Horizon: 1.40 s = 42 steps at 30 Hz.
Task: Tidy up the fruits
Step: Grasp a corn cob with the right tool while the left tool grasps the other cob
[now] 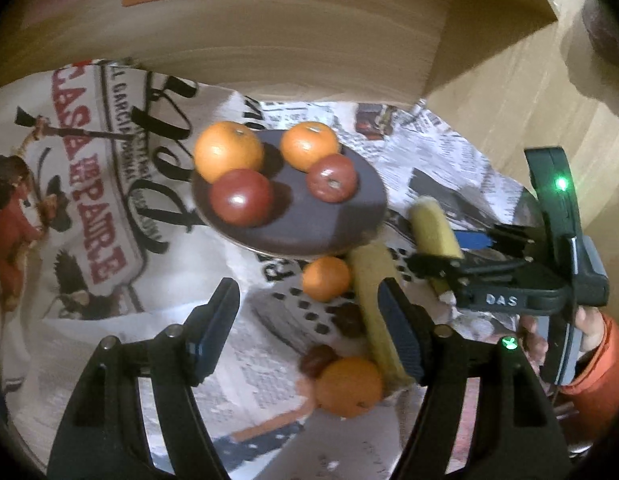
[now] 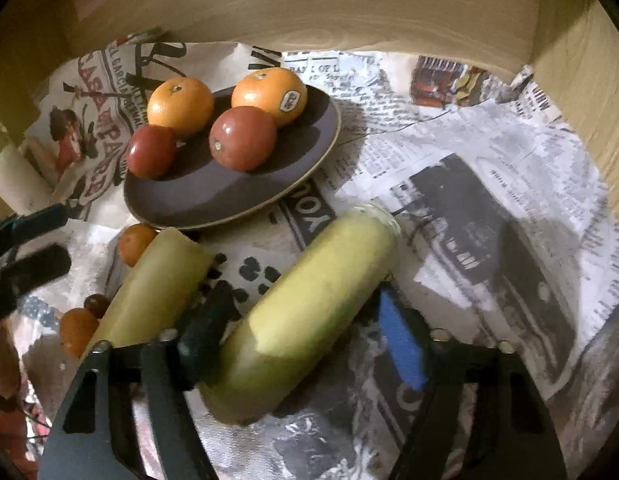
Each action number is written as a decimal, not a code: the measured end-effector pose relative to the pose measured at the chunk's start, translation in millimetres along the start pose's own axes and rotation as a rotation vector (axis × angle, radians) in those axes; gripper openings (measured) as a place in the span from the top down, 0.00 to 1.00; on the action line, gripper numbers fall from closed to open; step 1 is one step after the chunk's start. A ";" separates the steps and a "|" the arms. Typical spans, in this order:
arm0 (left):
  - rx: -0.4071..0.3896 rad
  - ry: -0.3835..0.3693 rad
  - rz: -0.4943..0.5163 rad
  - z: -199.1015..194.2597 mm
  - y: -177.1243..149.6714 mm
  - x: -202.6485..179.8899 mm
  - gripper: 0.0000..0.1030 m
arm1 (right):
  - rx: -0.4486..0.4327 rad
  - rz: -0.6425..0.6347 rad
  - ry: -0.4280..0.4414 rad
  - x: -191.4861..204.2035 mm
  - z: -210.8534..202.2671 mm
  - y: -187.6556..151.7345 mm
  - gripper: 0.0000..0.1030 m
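A dark plate (image 1: 309,232) (image 2: 197,200) on newspaper holds two oranges (image 1: 228,150) (image 2: 180,106) and two round red fruits (image 1: 241,197) (image 2: 242,138). My right gripper (image 2: 303,338) (image 1: 453,250) is shut on a banana (image 2: 317,300) (image 1: 433,228) that lies slantwise between its pads, right of the plate. A second banana (image 1: 373,300) (image 2: 157,292) lies beside it. My left gripper (image 1: 309,324) (image 2: 41,240) stands open over the paper with nothing gripped. A small orange (image 1: 325,278) (image 2: 135,244) shows beyond its fingertips.
Nearer me lie a bigger orange (image 1: 349,386) (image 2: 77,330) and small brown fruits (image 1: 321,360). A wooden wall (image 1: 269,40) (image 2: 349,8) rises behind the newspaper (image 2: 489,200), and another on the right. A hand in an orange sleeve (image 1: 601,360) holds the right gripper.
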<state>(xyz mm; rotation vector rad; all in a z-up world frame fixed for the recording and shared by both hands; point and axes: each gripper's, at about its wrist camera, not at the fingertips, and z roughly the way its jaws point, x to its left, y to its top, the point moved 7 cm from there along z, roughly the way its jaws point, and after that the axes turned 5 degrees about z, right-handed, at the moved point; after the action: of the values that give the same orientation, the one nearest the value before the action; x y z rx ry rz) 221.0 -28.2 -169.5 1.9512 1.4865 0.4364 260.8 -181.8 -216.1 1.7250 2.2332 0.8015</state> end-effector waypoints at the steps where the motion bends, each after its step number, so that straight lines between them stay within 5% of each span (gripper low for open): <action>1: 0.004 -0.010 0.007 1.1 -0.9 -5.1 0.31 | -0.004 -0.003 -0.001 0.0 -1.7 -1.2 0.49; 5: 0.025 -0.046 0.032 6.7 -3.5 -22.4 0.39 | -0.015 0.006 -0.008 -6.3 -8.1 -7.0 0.65; 10: 0.072 -0.052 0.082 17.1 -8.9 -41.2 0.65 | -0.033 0.034 0.019 -13.5 -18.6 -16.6 0.66; 13: 0.078 -0.062 0.076 17.0 -9.8 -45.5 0.71 | -0.044 0.014 0.023 -11.1 -26.1 -25.5 0.66; 26: 0.130 -0.018 0.113 35.8 -9.7 -59.7 0.66 | -0.062 -0.007 0.053 -16.6 -52.8 -53.4 0.66; 33: 0.218 -0.085 0.083 61.1 -10.4 -66.2 0.65 | -0.061 -0.021 0.038 -19.8 -58.9 -61.4 0.66; 42: 0.195 -0.047 0.184 71.6 -0.6 -84.7 0.66 | -0.050 -0.015 0.041 -20.7 -53.0 -50.3 0.66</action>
<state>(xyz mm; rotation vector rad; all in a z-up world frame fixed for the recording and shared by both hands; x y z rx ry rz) 238.2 -128.7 -213.2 2.2478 1.3686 0.3317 200.0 -225.1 -202.2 1.6815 2.2299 0.8895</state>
